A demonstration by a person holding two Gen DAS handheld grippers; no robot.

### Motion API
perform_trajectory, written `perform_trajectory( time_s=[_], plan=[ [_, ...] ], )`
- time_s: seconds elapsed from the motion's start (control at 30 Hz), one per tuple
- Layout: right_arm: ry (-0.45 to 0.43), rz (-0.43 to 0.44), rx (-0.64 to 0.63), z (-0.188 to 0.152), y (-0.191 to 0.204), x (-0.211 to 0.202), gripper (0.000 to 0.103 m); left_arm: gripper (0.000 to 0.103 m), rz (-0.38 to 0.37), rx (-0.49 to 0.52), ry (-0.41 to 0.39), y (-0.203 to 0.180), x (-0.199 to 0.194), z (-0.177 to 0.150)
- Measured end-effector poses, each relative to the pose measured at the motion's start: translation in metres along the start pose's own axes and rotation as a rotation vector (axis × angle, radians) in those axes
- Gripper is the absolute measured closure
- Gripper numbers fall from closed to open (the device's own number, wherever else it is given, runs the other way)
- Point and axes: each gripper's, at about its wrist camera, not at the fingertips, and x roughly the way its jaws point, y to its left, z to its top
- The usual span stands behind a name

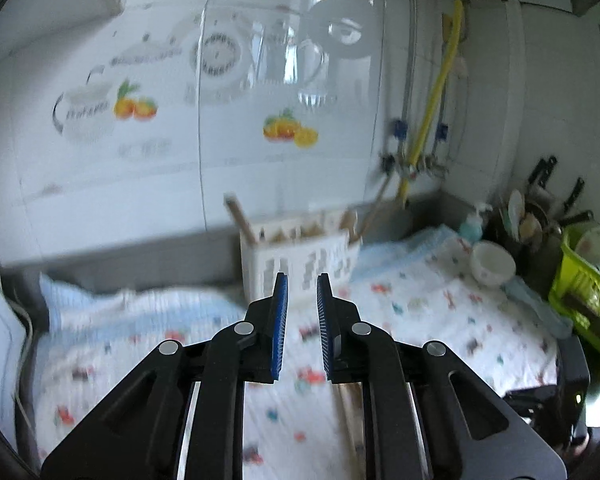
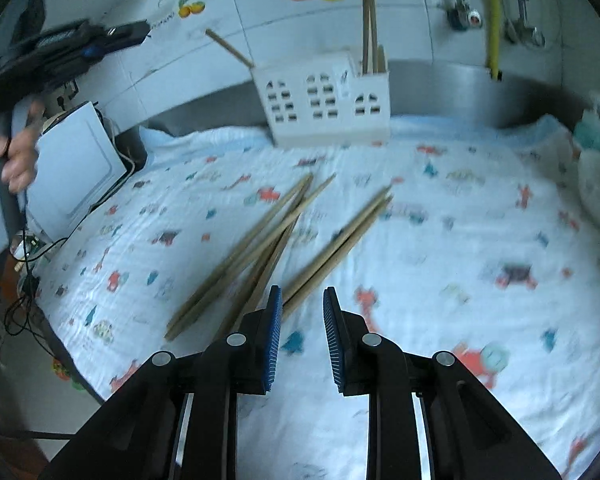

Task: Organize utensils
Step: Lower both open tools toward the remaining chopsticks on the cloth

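Note:
Several wooden chopsticks (image 2: 276, 240) lie loose in two bunches on the patterned cloth (image 2: 440, 248). A white slotted utensil holder (image 2: 324, 100) stands at the back against the wall, with a few chopsticks (image 2: 370, 24) upright in its right end and one leaning out on the left. My right gripper (image 2: 303, 292) hovers low over the near ends of the loose chopsticks, open, with nothing between its pads. My left gripper (image 1: 302, 280) points at the holder (image 1: 300, 264), its pads slightly apart and empty. In the right wrist view, the left gripper (image 2: 138, 32) shows blurred at the upper left, held by a hand (image 2: 16, 156).
A white bowl (image 1: 492, 264) and a teal soap bottle (image 1: 472, 226) sit at the cloth's right side, beside a green dish rack (image 1: 584, 280). A white box (image 2: 76, 160) with cables sits at the left edge. Pipes and a yellow hose (image 1: 436, 92) run down the tiled wall.

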Motion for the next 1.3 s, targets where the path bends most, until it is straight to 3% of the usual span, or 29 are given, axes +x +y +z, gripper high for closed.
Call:
perform_trajectory(
  time_s=[0.13,0.2,0.43,0.73,1.03,1.3],
  plan=[
    [0.032,0.005,0.013,-0.014,0.01,0.008,0.084,0.087,0.009,-0.007,0.058,0.002,-0.004,-0.04],
    [0.042,0.009,0.033,-0.017,0.011,0.012,0.085,0.081,0.028,-0.002,0.083,0.002,-0.004,-0.058],
    [0.063,0.036,0.124,-0.019,0.01,0.023,0.089,0.08,0.013,-0.046,0.147,0.013,-0.002,-0.102],
    [0.098,0.05,0.277,-0.018,0.009,0.037,0.091,0.08,-0.006,-0.038,0.15,0.022,-0.003,-0.116],
    [0.093,0.002,0.395,-0.019,0.011,0.041,0.091,0.08,-0.05,-0.055,0.142,0.033,-0.002,-0.119],
    [0.099,-0.121,0.296,-0.018,0.025,0.038,0.094,0.08,-0.075,-0.07,0.16,0.037,0.005,-0.127]
  ],
)
